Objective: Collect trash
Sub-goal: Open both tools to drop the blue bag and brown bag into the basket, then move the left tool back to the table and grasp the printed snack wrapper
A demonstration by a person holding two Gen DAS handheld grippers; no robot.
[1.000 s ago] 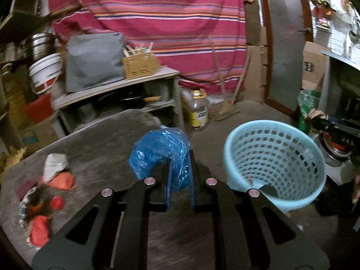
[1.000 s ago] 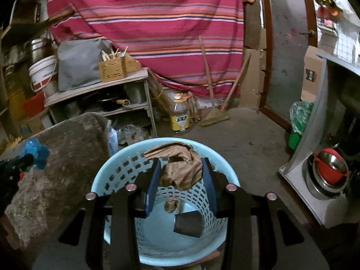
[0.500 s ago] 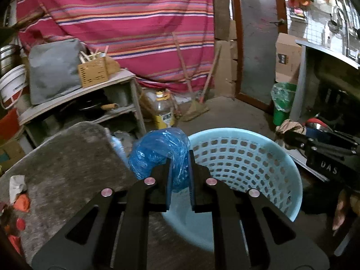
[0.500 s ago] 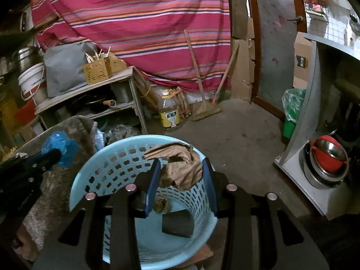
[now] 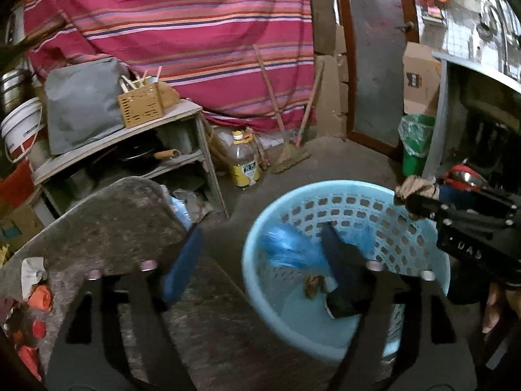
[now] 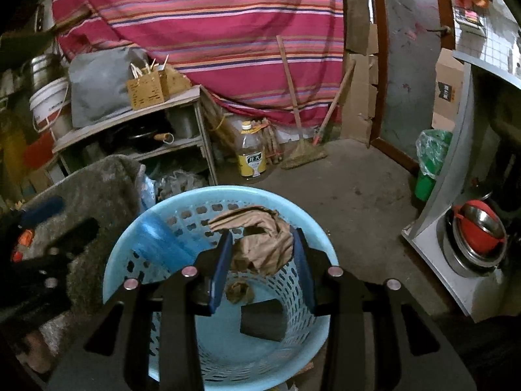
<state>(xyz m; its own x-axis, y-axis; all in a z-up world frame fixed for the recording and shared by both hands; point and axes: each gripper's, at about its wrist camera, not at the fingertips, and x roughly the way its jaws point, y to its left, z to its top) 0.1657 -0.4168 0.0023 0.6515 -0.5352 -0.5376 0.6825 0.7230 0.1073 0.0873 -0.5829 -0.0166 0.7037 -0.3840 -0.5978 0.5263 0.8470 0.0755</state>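
The left gripper (image 5: 260,254) is angling downward over the near rim of the light blue basket (image 5: 420,228), its jaws opening wide with nothing pressed between them; the blue plastic bag (image 5: 286,247) is lying loose inside the basket, at about 9 o'clock against its wall. The right gripper (image 6: 262,254) is also tilting downward above the basket, its jaws clamping a crumpled brown paper wad (image 6: 260,244) that is hanging over the basket's far half. On the basket floor a dark block (image 6: 262,321) is sitting at 6 o'clock, with a small brown scrap (image 6: 237,290) just beside it toward 10 o'clock. A person's fingers (image 5: 491,309) are showing under the right gripper's body in the left wrist view.

The basket is standing just beside a grey, rough tabletop (image 5: 107,221); at its 8 o'clock edge red and orange scraps (image 5: 39,296) and a white crumpled piece (image 5: 32,268) are lying. Beyond, at 12 o'clock, a striped red cloth (image 5: 182,32) is hanging, with a wooden shelf (image 5: 130,137), a yellow-labelled bottle (image 5: 244,159) and a broom (image 5: 289,153) on the concrete floor
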